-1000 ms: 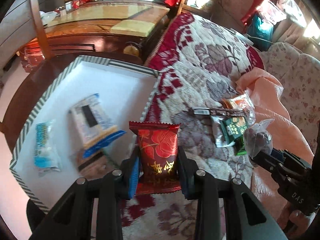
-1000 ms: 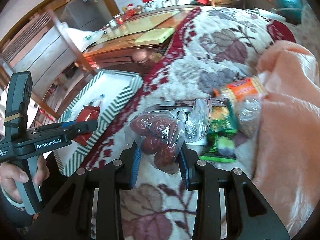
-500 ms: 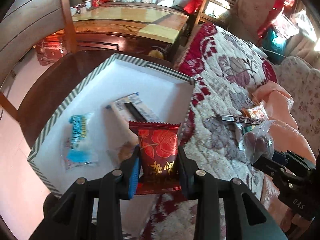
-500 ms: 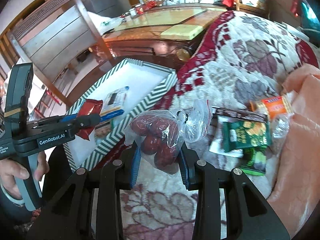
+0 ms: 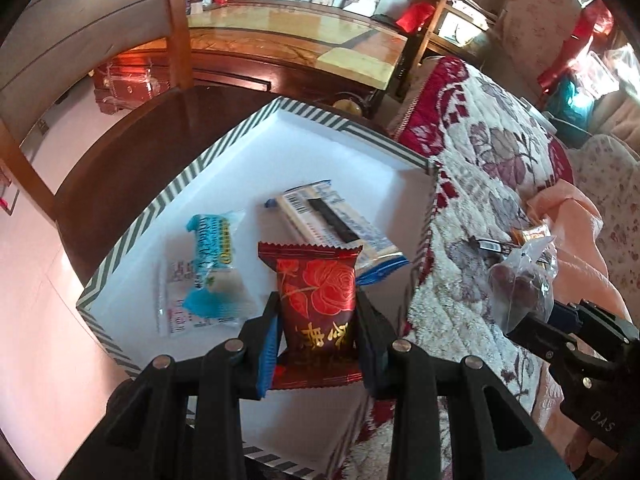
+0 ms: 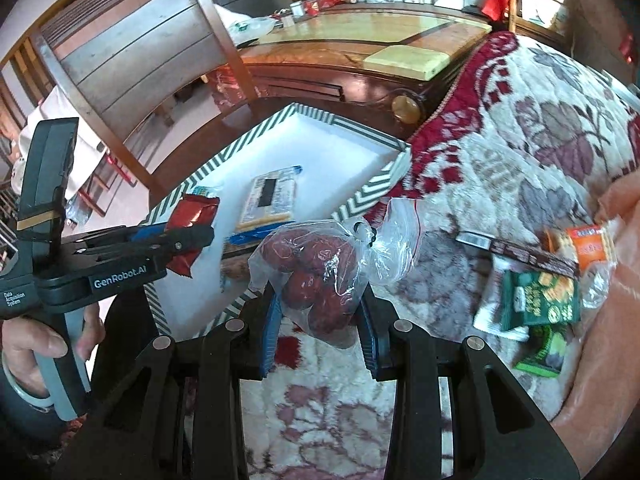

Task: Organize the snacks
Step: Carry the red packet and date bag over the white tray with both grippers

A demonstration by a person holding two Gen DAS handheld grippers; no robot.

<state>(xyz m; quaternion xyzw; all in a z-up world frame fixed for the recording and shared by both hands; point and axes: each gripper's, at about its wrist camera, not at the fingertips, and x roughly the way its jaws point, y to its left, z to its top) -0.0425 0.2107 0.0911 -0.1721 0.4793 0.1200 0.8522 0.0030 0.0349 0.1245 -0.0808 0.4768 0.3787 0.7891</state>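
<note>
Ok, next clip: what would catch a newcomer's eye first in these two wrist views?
The dark red foil snack packet with a gold rose, clamped upright in the left gripper over the white tray with the green-striped rim. Next, the clear plastic bag of red dates pinched in the right gripper above the floral red-and-cream blanket, beside the tray. Loose green and orange snack packs lie further right.

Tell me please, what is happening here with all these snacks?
A person is sorting snacks off a flowered blanket into a white box with a striped green rim. The left tongs grip a dark red packet with a rose print above the box. The right tongs grip a clear plastic bag of red dates beside it. More packets lie on the blanket.
</note>
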